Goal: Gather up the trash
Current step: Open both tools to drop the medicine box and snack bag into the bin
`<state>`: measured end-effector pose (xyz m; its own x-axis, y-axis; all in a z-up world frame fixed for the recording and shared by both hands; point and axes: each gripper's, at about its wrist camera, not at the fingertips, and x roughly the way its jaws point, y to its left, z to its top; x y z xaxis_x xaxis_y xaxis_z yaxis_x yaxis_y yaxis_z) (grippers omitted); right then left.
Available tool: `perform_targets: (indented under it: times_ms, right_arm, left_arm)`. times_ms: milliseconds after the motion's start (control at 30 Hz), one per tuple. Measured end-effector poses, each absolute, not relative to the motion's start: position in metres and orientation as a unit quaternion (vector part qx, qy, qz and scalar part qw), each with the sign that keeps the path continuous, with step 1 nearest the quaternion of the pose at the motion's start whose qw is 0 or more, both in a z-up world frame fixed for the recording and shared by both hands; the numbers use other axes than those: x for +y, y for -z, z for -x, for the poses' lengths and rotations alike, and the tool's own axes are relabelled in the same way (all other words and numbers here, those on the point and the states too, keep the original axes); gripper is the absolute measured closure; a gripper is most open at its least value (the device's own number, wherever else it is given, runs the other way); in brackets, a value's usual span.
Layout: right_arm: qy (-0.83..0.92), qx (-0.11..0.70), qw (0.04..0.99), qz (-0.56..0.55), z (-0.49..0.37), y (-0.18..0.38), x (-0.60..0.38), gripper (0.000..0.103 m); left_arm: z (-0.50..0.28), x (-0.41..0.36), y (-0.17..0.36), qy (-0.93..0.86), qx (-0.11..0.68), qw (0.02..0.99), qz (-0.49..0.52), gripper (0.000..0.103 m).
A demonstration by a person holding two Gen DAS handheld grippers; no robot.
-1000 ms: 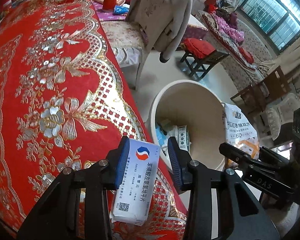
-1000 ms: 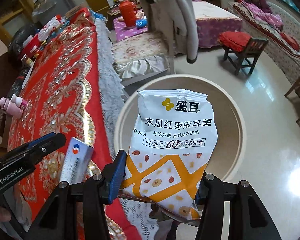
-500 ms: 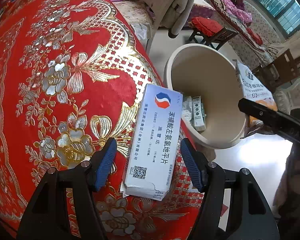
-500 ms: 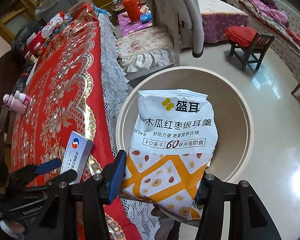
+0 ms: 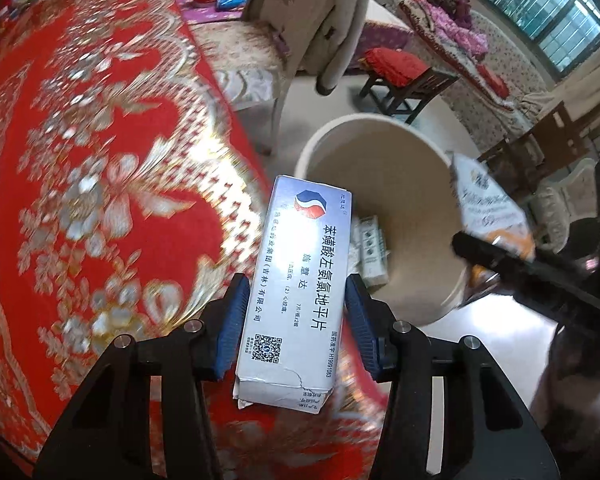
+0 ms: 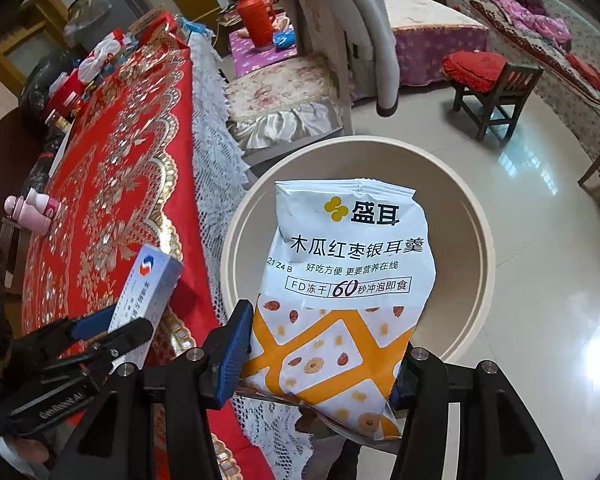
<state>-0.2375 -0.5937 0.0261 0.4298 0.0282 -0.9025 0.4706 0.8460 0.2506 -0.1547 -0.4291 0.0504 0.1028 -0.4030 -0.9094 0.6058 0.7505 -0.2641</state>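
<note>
A white medicine box (image 5: 300, 280) with a red and blue logo sits between the blue pads of my left gripper (image 5: 296, 312), whose jaws are closing and touch its long sides. It lies over the edge of the red and gold tablecloth (image 5: 100, 200). My right gripper (image 6: 322, 340) is shut on a white and orange snack bag (image 6: 352, 272) and holds it upright above the beige round bin (image 6: 480, 240). In the right wrist view the box (image 6: 148, 288) tilts up at the table edge, left of the bin. Small packets (image 5: 370, 252) lie in the bin.
A chair with a pale coat (image 6: 364, 40) stands beyond the bin. A red thermos (image 6: 256, 16), a wooden stool with a red cushion (image 6: 484, 76) and pink bottles (image 6: 32, 212) at the table's left side are in view. Shiny tiled floor (image 6: 540, 320) lies right of the bin.
Half a second ago the left jaws stood wide with the box lying loose on the cloth; now they have closed in onto its sides. The right gripper and bag have stayed put.
</note>
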Motion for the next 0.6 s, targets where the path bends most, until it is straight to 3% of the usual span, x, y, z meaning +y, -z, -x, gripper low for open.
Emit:
perform_targets:
  times_ms: [533,600]
  right_arm:
    - [0.16,0.502,0.809,-0.262,0.242,-0.027,-0.624,0.046]
    - [0.158,0.502,0.807,-0.268,0.242,-0.026,-0.626,0.042]
  left_arm:
    - [0.137,-0.486,-0.066,0.376,0.567,0.732,-0.027,0.054]
    - [0.138,-0.488,-0.066,0.384,0.565,0.73,-0.021,0.046]
